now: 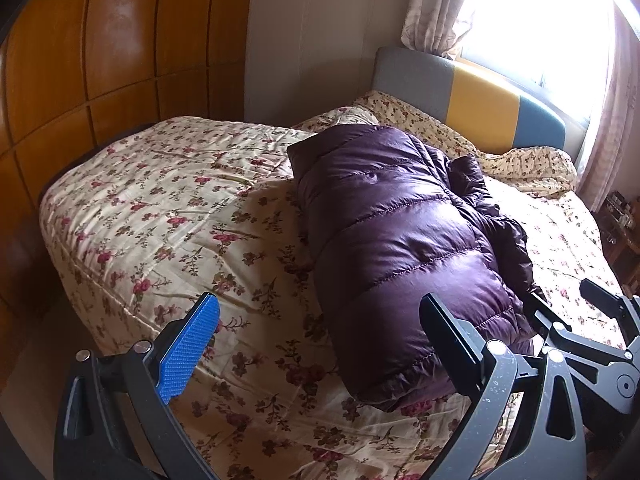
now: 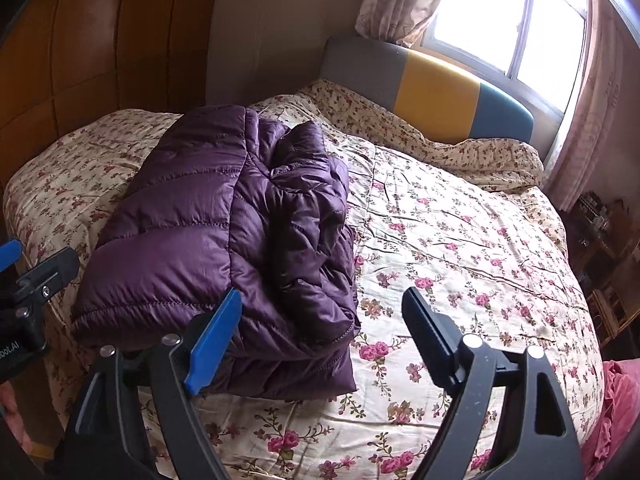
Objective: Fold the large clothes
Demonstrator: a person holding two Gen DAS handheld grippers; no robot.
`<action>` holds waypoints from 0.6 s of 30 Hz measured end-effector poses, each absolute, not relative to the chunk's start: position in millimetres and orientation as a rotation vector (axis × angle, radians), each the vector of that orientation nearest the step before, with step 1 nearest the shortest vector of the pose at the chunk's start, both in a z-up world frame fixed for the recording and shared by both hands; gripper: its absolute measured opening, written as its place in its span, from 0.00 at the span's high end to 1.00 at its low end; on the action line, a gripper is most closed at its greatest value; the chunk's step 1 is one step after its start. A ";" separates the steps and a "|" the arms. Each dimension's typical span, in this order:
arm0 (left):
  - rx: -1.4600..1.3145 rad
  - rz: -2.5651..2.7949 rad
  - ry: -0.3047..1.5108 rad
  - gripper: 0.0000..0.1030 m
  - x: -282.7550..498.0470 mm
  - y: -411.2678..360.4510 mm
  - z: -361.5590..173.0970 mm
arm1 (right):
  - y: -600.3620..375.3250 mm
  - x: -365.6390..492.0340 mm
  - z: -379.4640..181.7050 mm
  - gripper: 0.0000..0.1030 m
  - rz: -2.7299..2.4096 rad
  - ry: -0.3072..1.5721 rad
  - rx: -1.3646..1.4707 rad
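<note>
A shiny purple puffer jacket (image 1: 400, 232) lies folded into a long bundle on the floral bed cover (image 1: 168, 208); it also shows in the right wrist view (image 2: 224, 236). My left gripper (image 1: 320, 312) is open and empty, held above the near end of the jacket. My right gripper (image 2: 320, 312) is open and empty, above the jacket's near right corner. The right gripper also shows at the lower right of the left wrist view (image 1: 560, 312), and the left gripper sits at the left edge of the right wrist view (image 2: 24, 268).
The bed has a grey, yellow and blue headboard (image 2: 436, 92) under a bright window (image 2: 508, 16) with curtains (image 2: 588, 128). A wooden wardrobe (image 1: 80, 72) stands to the left. Pink fabric (image 2: 612, 412) lies at the bed's right edge. Shelves with clutter (image 2: 608, 248) stand at the right.
</note>
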State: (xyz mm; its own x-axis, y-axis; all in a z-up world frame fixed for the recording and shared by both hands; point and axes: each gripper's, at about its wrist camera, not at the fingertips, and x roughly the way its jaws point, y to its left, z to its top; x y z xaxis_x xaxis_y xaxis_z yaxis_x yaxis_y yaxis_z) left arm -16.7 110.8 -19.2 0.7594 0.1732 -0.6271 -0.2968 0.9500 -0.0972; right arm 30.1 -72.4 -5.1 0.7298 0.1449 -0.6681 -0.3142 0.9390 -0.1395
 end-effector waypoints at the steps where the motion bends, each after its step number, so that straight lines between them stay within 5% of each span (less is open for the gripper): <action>1: -0.200 0.256 0.664 0.03 -16.1 110.8 -19.1 | -72.7 30.1 -4.0 0.18 0.261 0.714 -0.245; 18: -0.205 0.317 0.674 0.03 -18.7 107.8 -16.2 | -70.4 24.3 0.8 0.13 0.278 0.714 -0.240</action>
State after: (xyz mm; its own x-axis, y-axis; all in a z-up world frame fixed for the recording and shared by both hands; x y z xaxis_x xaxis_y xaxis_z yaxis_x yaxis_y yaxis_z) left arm -18.7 107.8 -16.2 0.7363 0.2204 -0.6398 -0.3521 0.9322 -0.0841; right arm 24.3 -70.4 0.8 0.7218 0.1675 -0.6716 -0.3301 0.9361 -0.1213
